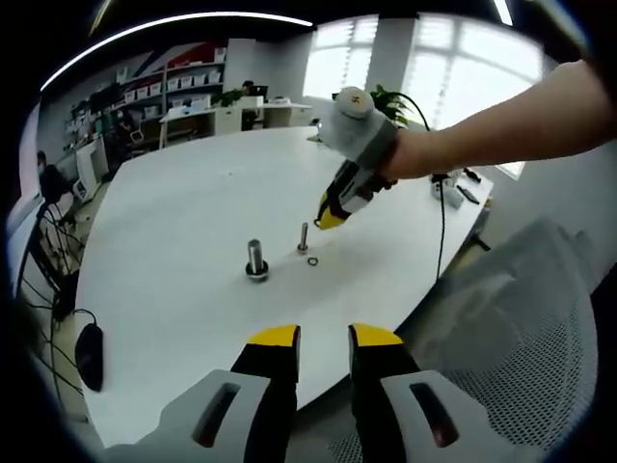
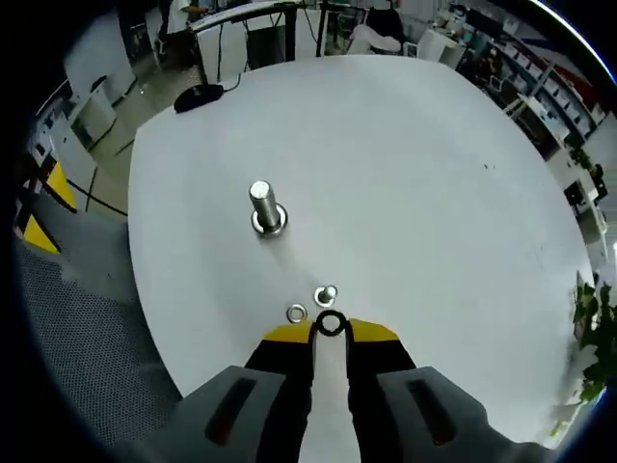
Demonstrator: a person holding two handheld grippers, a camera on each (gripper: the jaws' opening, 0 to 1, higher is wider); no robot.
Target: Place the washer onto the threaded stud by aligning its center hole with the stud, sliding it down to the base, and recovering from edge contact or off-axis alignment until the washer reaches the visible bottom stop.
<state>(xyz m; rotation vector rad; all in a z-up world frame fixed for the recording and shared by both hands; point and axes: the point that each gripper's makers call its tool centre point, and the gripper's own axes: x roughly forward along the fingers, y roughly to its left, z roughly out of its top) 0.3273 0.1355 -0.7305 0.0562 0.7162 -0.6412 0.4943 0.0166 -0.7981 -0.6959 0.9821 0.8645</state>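
- Left gripper view: the left gripper (image 1: 324, 336), yellow-tipped with grey bodies, rises from the lower edge with its jaws narrowly apart and nothing between them; it hangs off the near edge of the white table (image 1: 174, 280)
- On the table stand two upright fasteners: a large bolt (image 1: 256, 259) on a broad washer-like base, and just beside it a thinner threaded stud (image 1: 303, 237)
- A small loose washer (image 1: 312, 260) lies flat on the table near the foot of the stud, apart from it
- The right gripper (image 1: 329, 220), held in a person's hand (image 1: 410, 154), reaches in from the right with its yellow tips pointing down above the stud
- A black computer mouse (image 1: 89, 355) rests at the near left of the table; a grey mesh chair (image 1: 521, 328) stands at the right
- Right gripper view: the right gripper (image 2: 330, 331) has its jaws nearly closed on a dark ring washer (image 2: 331, 324) pinched at the very tips
- The held washer sits just beside the top of the threaded stud (image 2: 327, 294), not yet threaded over it; whether the two touch cannot be told
- The loose washer (image 2: 296, 313) lies on the white table (image 2: 434, 193) left of the stud
- The large bolt (image 2: 265, 207) stands farther off, well apart from the stud
- A potted plant (image 2: 593, 328) shows at the right edge
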